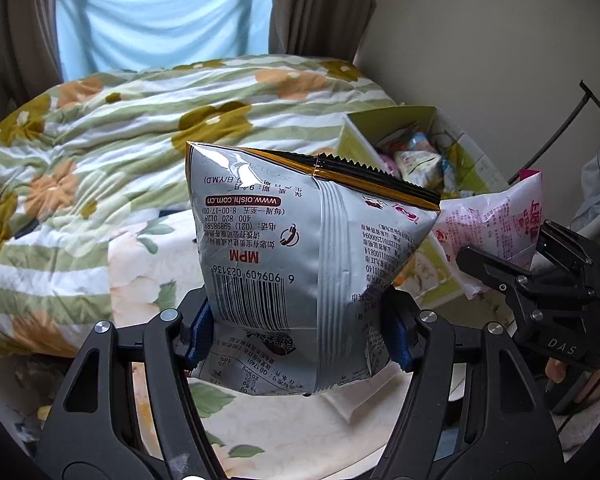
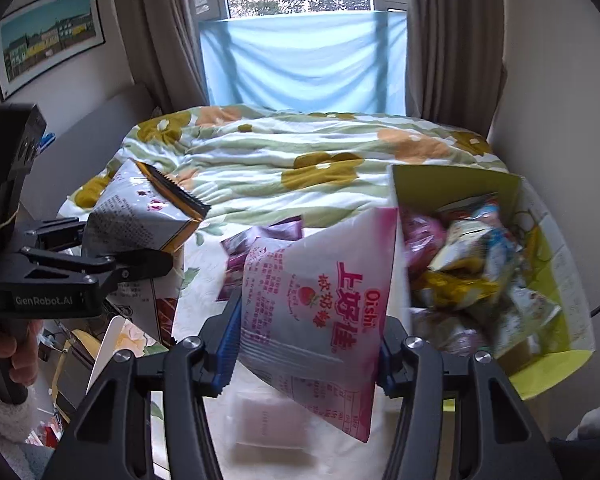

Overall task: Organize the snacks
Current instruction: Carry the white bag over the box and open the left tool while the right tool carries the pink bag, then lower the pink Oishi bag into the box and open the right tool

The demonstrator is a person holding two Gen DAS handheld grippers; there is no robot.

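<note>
My left gripper [image 1: 300, 330] is shut on a silver snack bag [image 1: 296, 248] with a black-and-gold top edge, held upright above the bed; it also shows in the right wrist view [image 2: 140, 216]. My right gripper [image 2: 306, 346] is shut on a pink-and-white Oishi snack bag [image 2: 320, 308], held just left of the green cardboard box [image 2: 556, 264] that is full of snack packets. In the left wrist view the pink bag [image 1: 496, 228] and the right gripper [image 1: 540, 272] are at the right, next to the box [image 1: 404, 128].
The bed carries a floral quilt [image 2: 300, 160] and a pale flowered sheet [image 1: 140, 272]. Purple packets [image 2: 260, 240] lie on the sheet beyond the pink bag. A white flat packet [image 2: 268, 420] lies below my right gripper. Curtains and a window stand behind the bed.
</note>
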